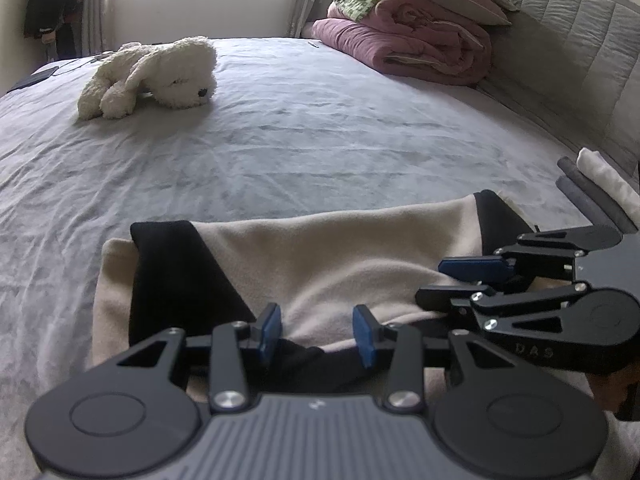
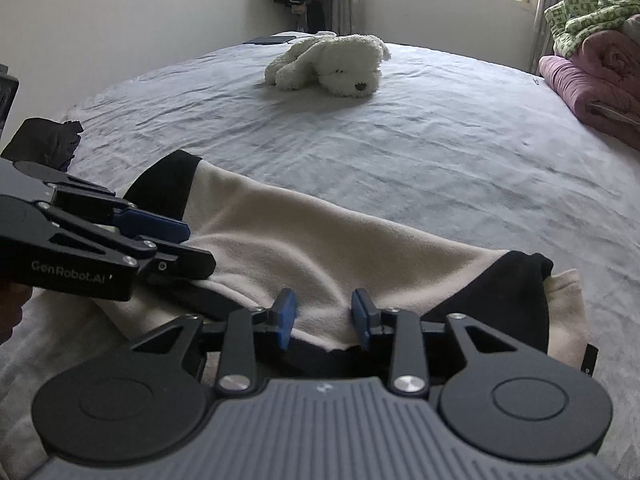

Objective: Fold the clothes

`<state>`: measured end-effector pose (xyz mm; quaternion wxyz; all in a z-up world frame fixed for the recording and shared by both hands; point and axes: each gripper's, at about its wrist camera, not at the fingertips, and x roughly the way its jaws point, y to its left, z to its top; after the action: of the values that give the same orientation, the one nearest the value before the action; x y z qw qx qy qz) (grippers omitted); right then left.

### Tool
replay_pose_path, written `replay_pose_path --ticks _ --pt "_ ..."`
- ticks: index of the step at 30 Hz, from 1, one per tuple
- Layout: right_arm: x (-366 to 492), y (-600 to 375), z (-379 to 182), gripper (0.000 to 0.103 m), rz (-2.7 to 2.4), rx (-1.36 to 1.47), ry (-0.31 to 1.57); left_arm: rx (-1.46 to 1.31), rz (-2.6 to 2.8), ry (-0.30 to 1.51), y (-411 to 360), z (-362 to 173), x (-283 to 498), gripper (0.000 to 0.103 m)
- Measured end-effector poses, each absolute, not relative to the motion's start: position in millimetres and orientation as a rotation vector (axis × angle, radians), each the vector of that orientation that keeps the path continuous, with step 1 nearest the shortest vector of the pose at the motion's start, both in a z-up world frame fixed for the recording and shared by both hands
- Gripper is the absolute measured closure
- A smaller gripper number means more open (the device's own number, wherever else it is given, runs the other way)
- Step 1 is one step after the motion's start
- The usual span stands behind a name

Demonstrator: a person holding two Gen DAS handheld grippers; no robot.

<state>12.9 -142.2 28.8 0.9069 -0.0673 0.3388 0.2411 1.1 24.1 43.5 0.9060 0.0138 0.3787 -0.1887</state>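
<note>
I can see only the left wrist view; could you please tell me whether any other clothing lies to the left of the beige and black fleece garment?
Observer: Yes, a dark crumpled cloth sits at the edge of the grey bed sheet, beyond the left gripper.
Operator: Thank you. What lies at the garment's right end, past the right gripper?
Observer: A beige cuff sticks out beyond the black sleeve that is folded across the beige and black fleece garment.
Operator: Is there a label on it?
Observer: A small black tag shows at that cuff's lower edge.
</note>
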Motion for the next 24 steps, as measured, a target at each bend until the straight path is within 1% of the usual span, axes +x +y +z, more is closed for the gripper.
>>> replay_pose_path --ticks 13,20,24 --pt "9 -139 30 0.068 0.502 -0.171 0.684 0.01 -0.382 0.787 33 46 7 0.061" --pt "9 -146 39 0.068 0.5 -0.111 0.689 -0.051 -0.304 0.782 53 48 15 0.061" --pt "11 -154 41 0.068 0.484 -0.074 0.698 -0.029 -0.292 0.765 53 50 14 0.061"
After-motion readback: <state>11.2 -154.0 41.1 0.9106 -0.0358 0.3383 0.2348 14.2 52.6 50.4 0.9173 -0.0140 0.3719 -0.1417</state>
